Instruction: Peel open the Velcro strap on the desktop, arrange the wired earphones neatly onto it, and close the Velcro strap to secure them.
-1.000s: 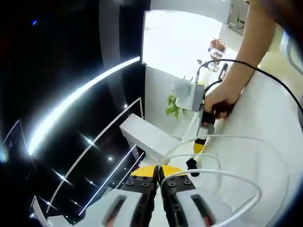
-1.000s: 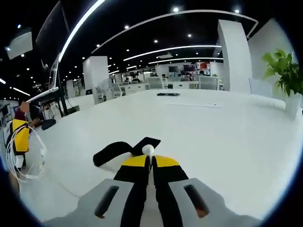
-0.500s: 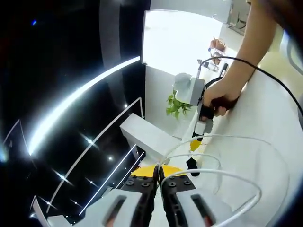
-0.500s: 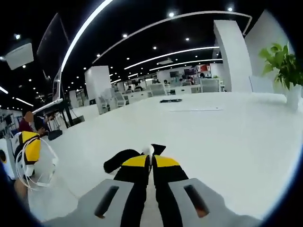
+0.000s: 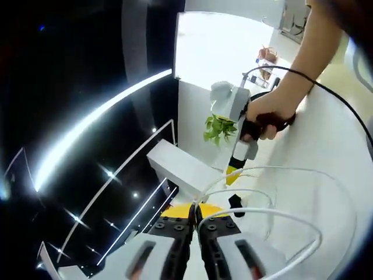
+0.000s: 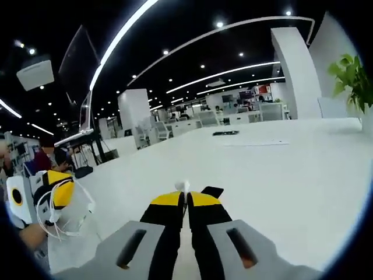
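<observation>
My left gripper (image 5: 196, 217) has yellow pads on black fingers with pale grey bodies, and white earphone cable (image 5: 274, 217) loops from it over the white desktop (image 5: 326, 146). My right gripper (image 6: 186, 201) wears the same yellow, black and grey; a white earbud (image 6: 182, 186) peeks at its tips. The Velcro strap (image 6: 211, 192) beside them is black against the white desktop. The plant (image 6: 351, 79) near the desktop's far edge is green. A black cable (image 5: 326, 96) trails from the right gripper's handle.

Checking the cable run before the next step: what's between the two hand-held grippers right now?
In the left gripper view, white earphone cable loops from the left hand-held gripper toward the right hand-held gripper, above the white desktop.
</observation>
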